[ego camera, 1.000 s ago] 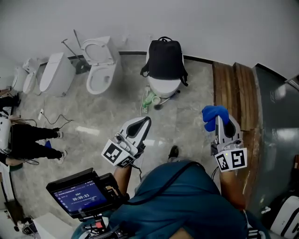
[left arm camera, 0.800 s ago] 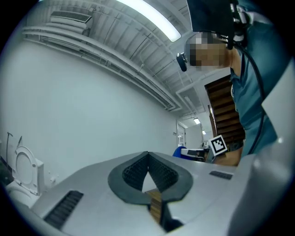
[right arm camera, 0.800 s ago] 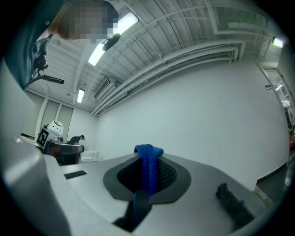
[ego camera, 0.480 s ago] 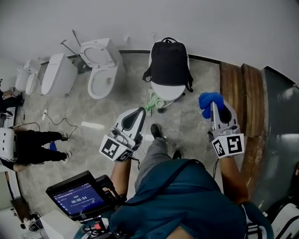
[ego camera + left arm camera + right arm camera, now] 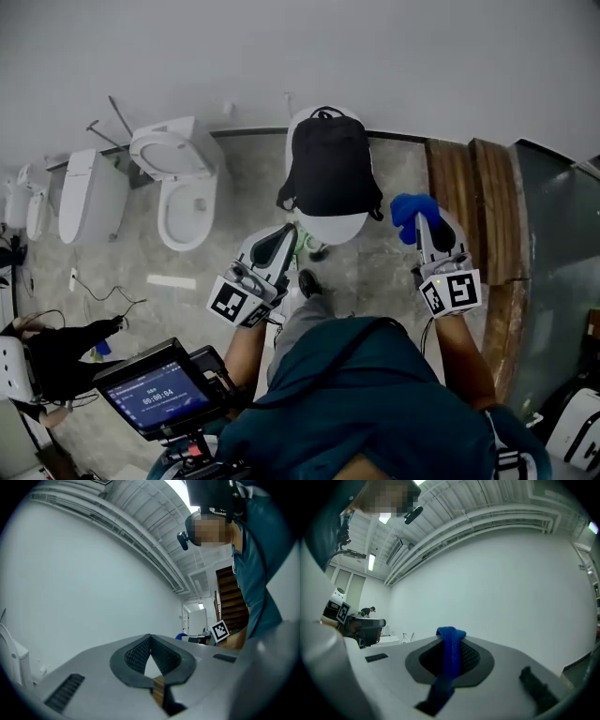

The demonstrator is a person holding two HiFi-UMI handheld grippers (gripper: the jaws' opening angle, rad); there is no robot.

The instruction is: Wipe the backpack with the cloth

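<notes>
A black backpack [image 5: 330,167] rests on top of a white toilet [image 5: 330,227] by the wall in the head view. My right gripper [image 5: 418,217] is held up to the backpack's right, shut on a blue cloth [image 5: 407,212]; the cloth [image 5: 450,654] runs between its jaws in the right gripper view. Below and left of the backpack, my left gripper [image 5: 287,236] is shut with nothing in it; its jaws meet at the tips in the left gripper view [image 5: 150,638]. Both gripper views point upward at the wall and ceiling, so the backpack is not seen there.
A second white toilet [image 5: 178,178] with its lid up stands to the left, with more fixtures [image 5: 90,192] beyond it. Wooden planks [image 5: 466,183] lie to the right. A green bottle [image 5: 300,239] lies by the toilet base. A phone on a rig [image 5: 155,394] sits low left.
I have stepped closer to the backpack; it now looks larger and nearer. Both grippers have come nearer the backpack, still holding their states.
</notes>
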